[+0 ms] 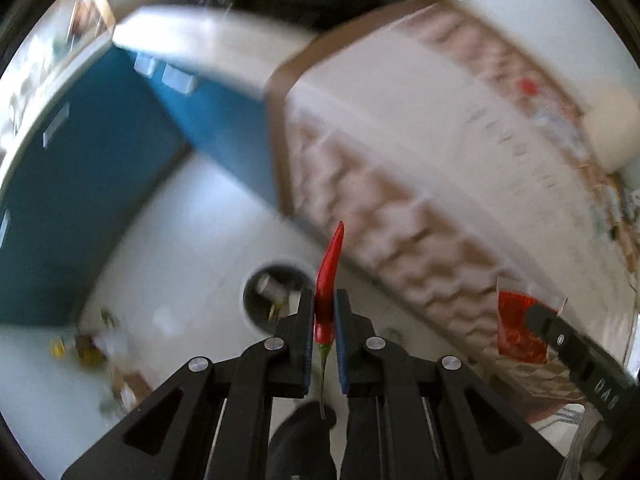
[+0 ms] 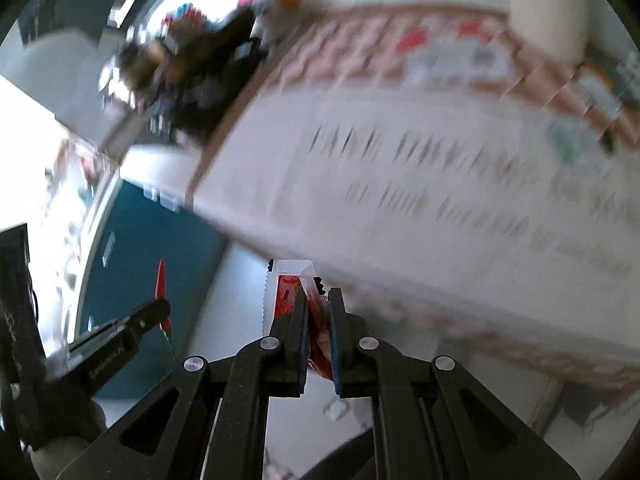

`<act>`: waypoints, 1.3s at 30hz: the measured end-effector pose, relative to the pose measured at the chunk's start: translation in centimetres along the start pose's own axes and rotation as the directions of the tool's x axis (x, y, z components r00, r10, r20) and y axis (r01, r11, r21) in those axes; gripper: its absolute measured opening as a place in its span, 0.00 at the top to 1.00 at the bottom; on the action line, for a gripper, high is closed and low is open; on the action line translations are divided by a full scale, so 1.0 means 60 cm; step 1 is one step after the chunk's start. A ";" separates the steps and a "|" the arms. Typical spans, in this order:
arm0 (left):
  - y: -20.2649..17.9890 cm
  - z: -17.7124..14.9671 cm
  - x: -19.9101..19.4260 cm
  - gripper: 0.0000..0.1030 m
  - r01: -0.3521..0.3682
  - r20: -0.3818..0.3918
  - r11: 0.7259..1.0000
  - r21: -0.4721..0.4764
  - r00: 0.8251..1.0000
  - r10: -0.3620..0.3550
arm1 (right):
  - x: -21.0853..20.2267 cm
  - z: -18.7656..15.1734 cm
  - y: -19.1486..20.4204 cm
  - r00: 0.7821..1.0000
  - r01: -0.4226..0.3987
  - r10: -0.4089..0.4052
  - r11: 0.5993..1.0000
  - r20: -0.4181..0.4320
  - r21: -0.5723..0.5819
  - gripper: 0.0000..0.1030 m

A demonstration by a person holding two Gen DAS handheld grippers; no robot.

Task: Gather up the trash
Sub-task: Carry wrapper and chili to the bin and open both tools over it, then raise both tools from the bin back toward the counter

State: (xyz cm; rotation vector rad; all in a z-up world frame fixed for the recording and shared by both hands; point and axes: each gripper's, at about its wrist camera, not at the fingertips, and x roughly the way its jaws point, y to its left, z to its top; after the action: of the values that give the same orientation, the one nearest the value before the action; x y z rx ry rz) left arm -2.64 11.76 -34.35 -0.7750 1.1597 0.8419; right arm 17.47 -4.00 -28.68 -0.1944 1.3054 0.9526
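Note:
My left gripper (image 1: 325, 300) is shut on a red chili pepper (image 1: 329, 276) with a green stem, held upright in the air above the white floor. It also shows in the right wrist view (image 2: 161, 284), with the left gripper (image 2: 154, 312) at the lower left. My right gripper (image 2: 318, 300) is shut on a red and clear plastic wrapper (image 2: 289, 292). The wrapper (image 1: 520, 328) and the right gripper's finger (image 1: 568, 340) show at the lower right of the left wrist view. A round dark bin (image 1: 276, 300) with scraps inside stands on the floor below.
A large white and brown cardboard box (image 1: 420, 152) fills the right side; it also fills the right wrist view (image 2: 420, 184). A blue cabinet wall (image 1: 80, 200) stands at the left. Small scraps of litter (image 1: 92, 348) lie on the floor at the lower left. Both views are motion-blurred.

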 end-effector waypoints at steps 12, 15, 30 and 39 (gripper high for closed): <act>0.220 -0.073 0.421 0.93 0.046 -0.290 0.953 -0.298 0.947 -0.136 | 0.433 -0.189 0.049 0.946 0.031 -0.060 0.995 -0.317 -0.096 0.91; 0.242 -0.075 0.498 0.93 0.053 -0.316 0.947 -0.318 0.936 -0.158 | 0.537 -0.215 0.042 0.932 0.036 -0.072 0.994 -0.356 -0.106 0.91; 0.306 -0.090 0.576 0.03 -0.013 -0.297 0.941 -0.338 0.950 -0.093 | 0.754 -0.233 0.018 0.887 0.070 -0.118 0.990 -0.446 -0.123 0.53; 0.308 -0.121 0.524 0.03 -0.163 -0.277 0.959 -0.232 0.956 0.095 | 0.743 -0.228 0.036 0.886 0.174 -0.276 0.943 -0.372 -0.284 0.02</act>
State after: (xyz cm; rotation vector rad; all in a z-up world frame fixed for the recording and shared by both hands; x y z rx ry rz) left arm -16.36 19.30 -68.10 -1.0537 1.3670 1.0331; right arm 4.18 10.44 -71.04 -0.7578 1.5012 0.8958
